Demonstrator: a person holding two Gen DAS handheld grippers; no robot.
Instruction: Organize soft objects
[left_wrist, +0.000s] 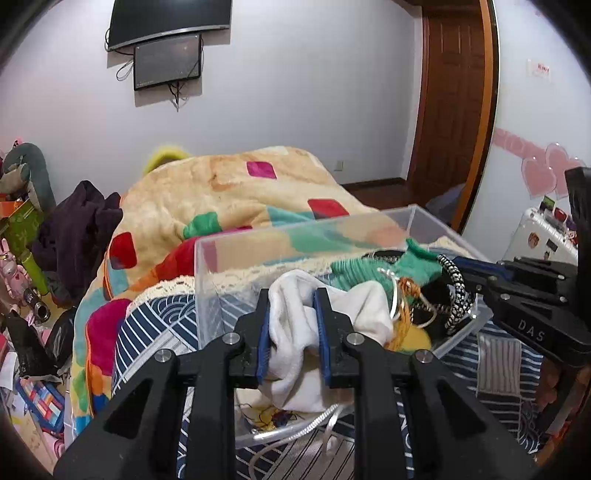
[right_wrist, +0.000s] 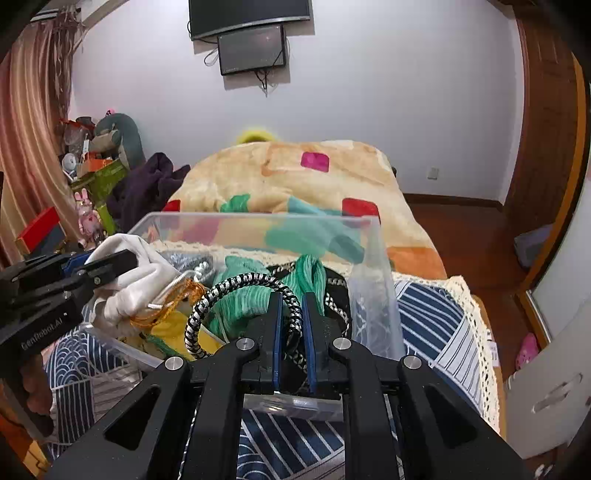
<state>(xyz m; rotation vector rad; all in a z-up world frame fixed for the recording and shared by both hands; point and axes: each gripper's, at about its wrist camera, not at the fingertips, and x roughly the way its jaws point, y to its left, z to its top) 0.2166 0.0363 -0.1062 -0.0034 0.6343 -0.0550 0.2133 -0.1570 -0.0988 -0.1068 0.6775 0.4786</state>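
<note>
A clear plastic bin (left_wrist: 236, 243) (right_wrist: 373, 295) stands on the bed and holds several soft items. My left gripper (left_wrist: 291, 295) is shut on a white cloth (left_wrist: 354, 310), held over the bin's near edge; the cloth and gripper also show in the right wrist view (right_wrist: 144, 273). My right gripper (right_wrist: 291, 299) is shut on a black-and-white braided rope (right_wrist: 236, 282), which loops up out of the bin; the rope also shows in the left wrist view (left_wrist: 456, 280). A green knit item (right_wrist: 240, 295) and an orange cord (right_wrist: 181, 291) lie in the bin.
The bin sits on a blue-and-white patterned cover (right_wrist: 428, 314). A beige blanket with coloured patches (left_wrist: 229, 192) is heaped behind it. Dark clothes (left_wrist: 81, 229) and toy clutter (right_wrist: 92, 155) lie at the left. A wooden door (left_wrist: 454, 110) is at the right.
</note>
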